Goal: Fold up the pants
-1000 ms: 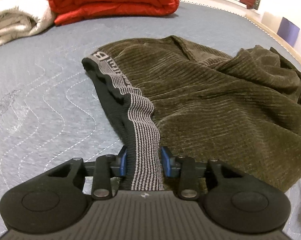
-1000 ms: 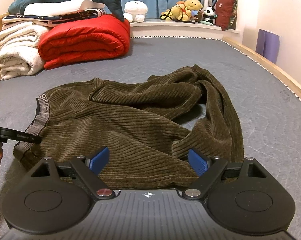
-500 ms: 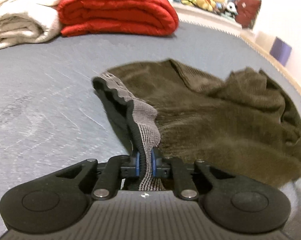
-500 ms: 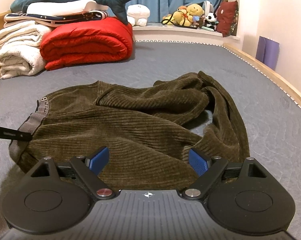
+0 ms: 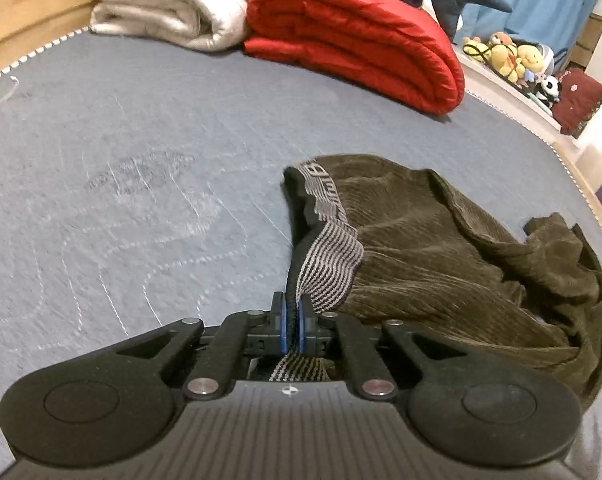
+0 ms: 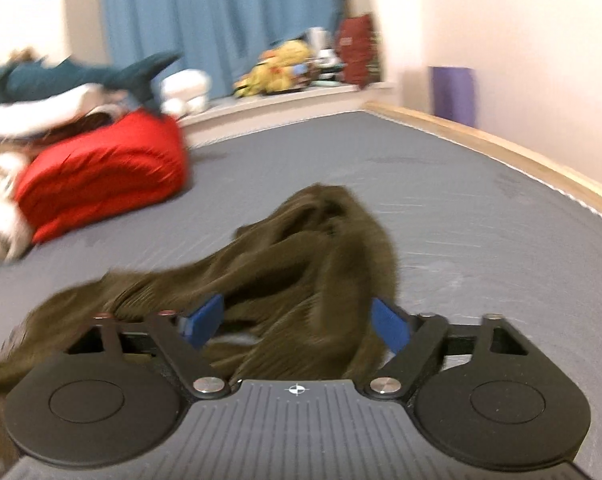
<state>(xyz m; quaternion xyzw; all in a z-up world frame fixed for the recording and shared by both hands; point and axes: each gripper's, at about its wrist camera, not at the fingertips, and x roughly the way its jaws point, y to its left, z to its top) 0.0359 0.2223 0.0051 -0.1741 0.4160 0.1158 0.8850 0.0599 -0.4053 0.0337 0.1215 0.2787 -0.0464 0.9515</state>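
Left wrist view: your left gripper (image 5: 292,322) is clamped on the grey striped waistband (image 5: 327,256) of the brown corduroy pants (image 5: 441,264), which lie bunched on the grey quilted mattress (image 5: 141,160), nearer you than the red folded duvet (image 5: 353,36). Pull the waistband taut before folding. Only the blurred right wrist view shows your right gripper (image 6: 299,324), jaws apart over the rumpled legs.
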